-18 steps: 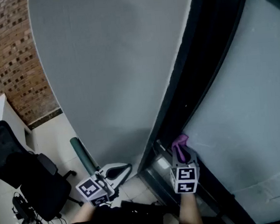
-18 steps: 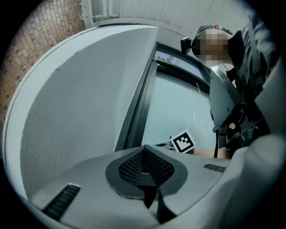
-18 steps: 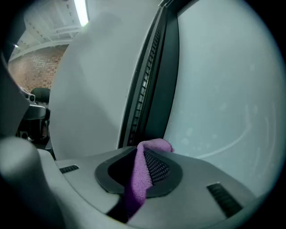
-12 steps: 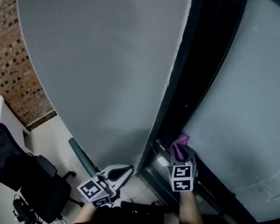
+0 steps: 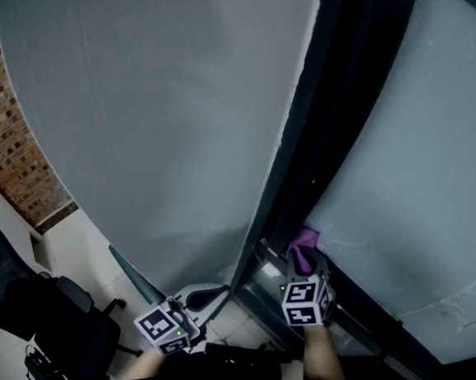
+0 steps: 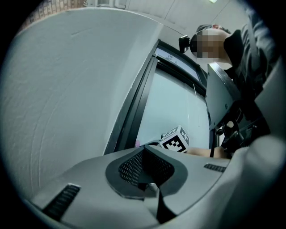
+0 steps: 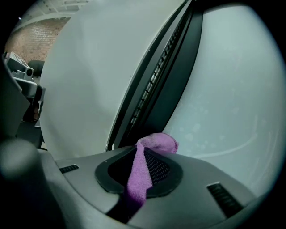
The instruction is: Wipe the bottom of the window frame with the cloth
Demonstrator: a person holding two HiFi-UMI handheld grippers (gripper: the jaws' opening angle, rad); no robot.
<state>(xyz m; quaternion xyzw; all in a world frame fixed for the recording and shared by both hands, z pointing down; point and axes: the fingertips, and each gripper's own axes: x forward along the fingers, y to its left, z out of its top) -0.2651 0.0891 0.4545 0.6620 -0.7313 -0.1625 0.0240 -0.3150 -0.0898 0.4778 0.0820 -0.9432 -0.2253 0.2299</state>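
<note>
right tool clamps cloth | at window frame edge | left tool closed

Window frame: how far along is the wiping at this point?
Done: the purple cloth is picked up, clamped in the right claw. In hand: its bunched end is at the dark window frame, beside the glass. Remaining: the wiping itself; no cleaned stretch can be told apart. The left claw is shut, empty, held low.
</note>
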